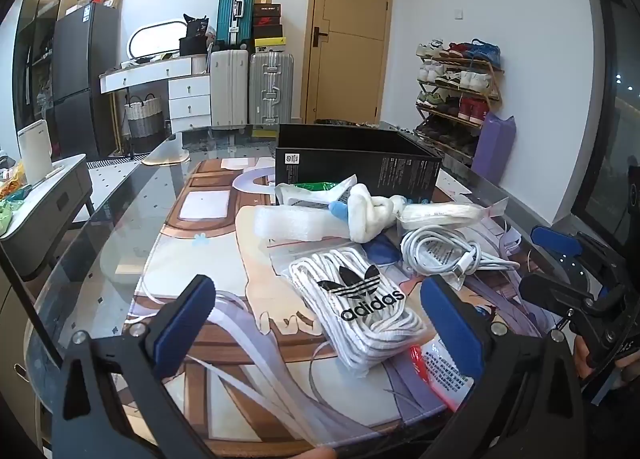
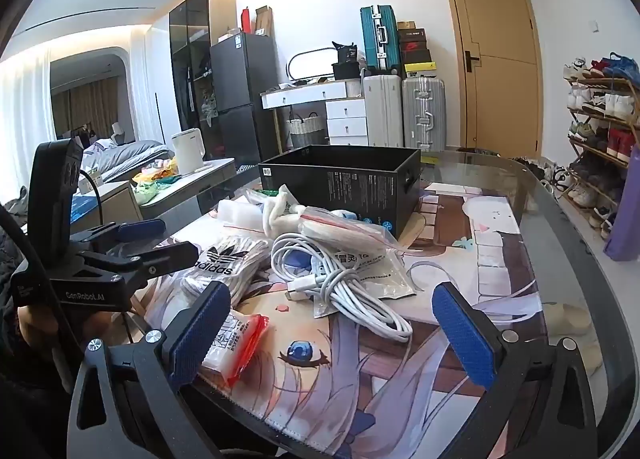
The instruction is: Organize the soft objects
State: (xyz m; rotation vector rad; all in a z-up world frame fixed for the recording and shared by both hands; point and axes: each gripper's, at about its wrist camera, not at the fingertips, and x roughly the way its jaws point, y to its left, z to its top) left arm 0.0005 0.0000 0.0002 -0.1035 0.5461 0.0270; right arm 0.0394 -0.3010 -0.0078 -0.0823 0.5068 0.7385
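Your left gripper (image 1: pixel 324 323) and right gripper (image 2: pixel 340 331) both gape empty: nothing is picked yet. The adidas laces bag (image 1: pixel 360 307) lies just ahead between your left jaws; the black box (image 1: pixel 356 163) waits beyond. Lower and close.

The black box (image 1: pixel 356 167) shows only its outer walls; its inside is out of sight in both views. The knotted white plush (image 1: pixel 370 215) covers part of the foam sheet (image 1: pixel 292 221) and of the bags behind it. The small print on the red-edged packet (image 2: pixel 236 339) is too fine to read, and the left finger (image 2: pixel 200 335) of the right claw (image 2: pixel 332 335) hides its near corner. In the left wrist view that packet is cut short by the left claw (image 1: pixel 320 327). The person's hand (image 2: pixel 36 323) is dark and mostly hidden behind the claw's body. The table (image 2: pixel 580 259) runs off both pictures' lower edges.
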